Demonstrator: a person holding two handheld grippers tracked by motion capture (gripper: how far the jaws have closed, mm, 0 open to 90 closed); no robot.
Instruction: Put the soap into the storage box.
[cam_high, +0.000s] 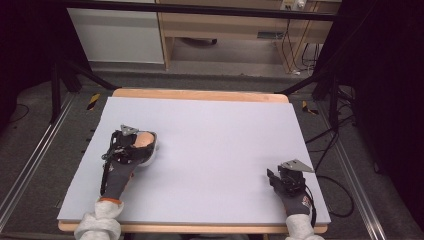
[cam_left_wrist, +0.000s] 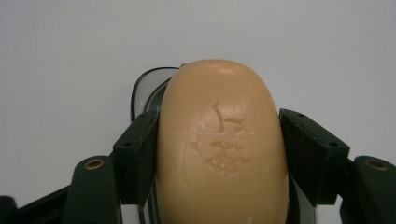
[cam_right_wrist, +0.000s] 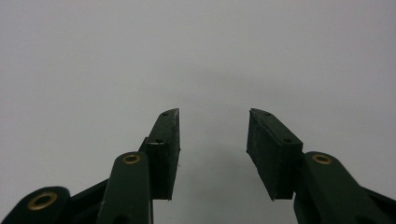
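With the left claw (cam_left_wrist: 219, 154) clamped on the smooth soap bar (cam_left_wrist: 222, 144) over its clear dish (cam_left_wrist: 142, 91) and the right claw (cam_right_wrist: 212, 154) gaping empty, the bar could squirt free if squeezed harder.

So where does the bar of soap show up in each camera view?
High view: the soap lies at the table's left, between the left tongs.
Left gripper view: the soap sits at centre, between the two black pads, over a clear dish.
Right gripper view: open right tongs over bare surface.
Shared landmark: the pale table top.
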